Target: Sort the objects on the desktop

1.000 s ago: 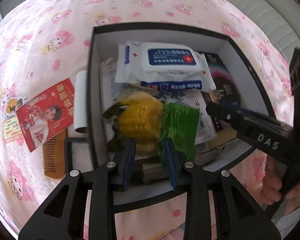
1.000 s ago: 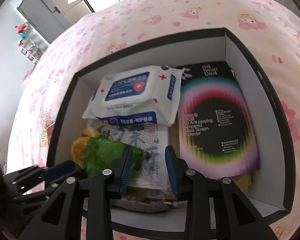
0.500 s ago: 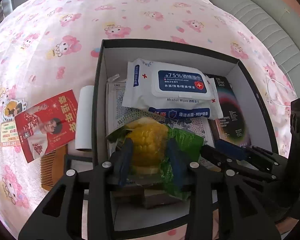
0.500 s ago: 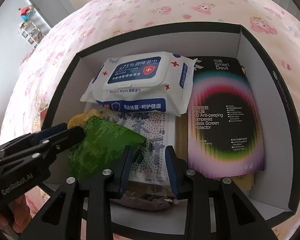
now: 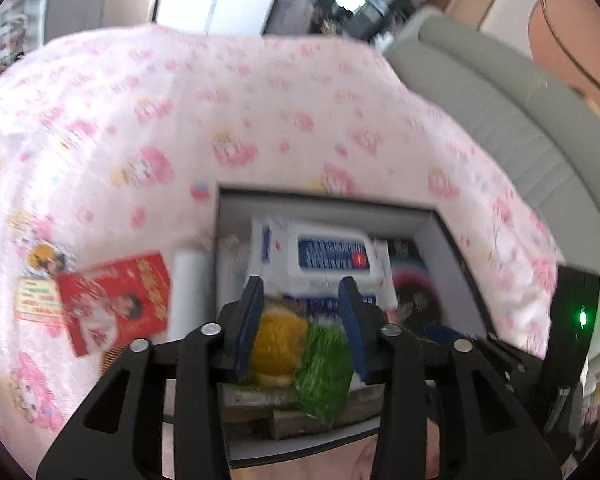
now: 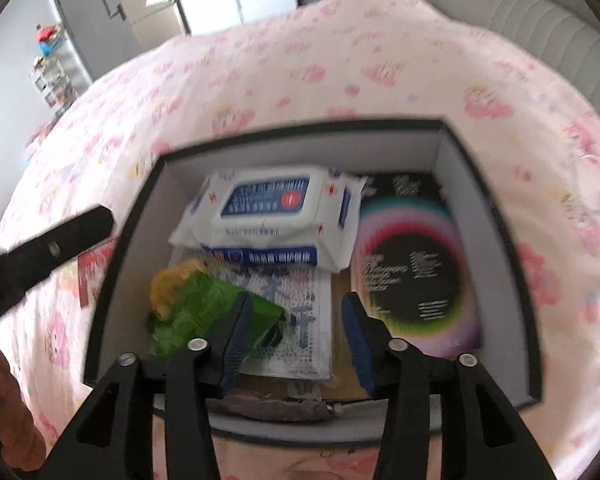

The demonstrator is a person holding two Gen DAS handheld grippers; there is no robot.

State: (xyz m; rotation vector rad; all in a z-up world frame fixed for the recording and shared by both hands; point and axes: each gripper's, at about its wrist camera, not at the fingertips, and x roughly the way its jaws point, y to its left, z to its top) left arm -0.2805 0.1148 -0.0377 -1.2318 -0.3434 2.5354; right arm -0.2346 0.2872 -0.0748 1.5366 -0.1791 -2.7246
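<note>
A black box (image 5: 324,196) (image 6: 300,128) with white inner walls sits on the pink cartoon-print cloth. Inside lie a white and blue wipes pack (image 5: 332,256) (image 6: 268,200), a black rainbow-ring screen protector pack (image 6: 416,272) and a yellow corn snack in a green wrapper (image 5: 296,352) (image 6: 204,308). My left gripper (image 5: 301,284) is open above the box's near edge, and the corn snack shows below its fingers. In the right wrist view its black body lies outside the box's left wall. My right gripper (image 6: 296,300) hangs open over the box's front, empty.
A red card (image 5: 116,300), a white roll (image 5: 188,292) and a wooden comb (image 5: 110,356) lie on the cloth left of the box. A grey sofa (image 5: 500,100) curves behind on the right. Printed paper (image 6: 300,320) lines the box floor.
The left gripper has let go of the corn snack and drawn back up and left, out of the box. Both cameras have lifted and tilted up, with motion blur.
</note>
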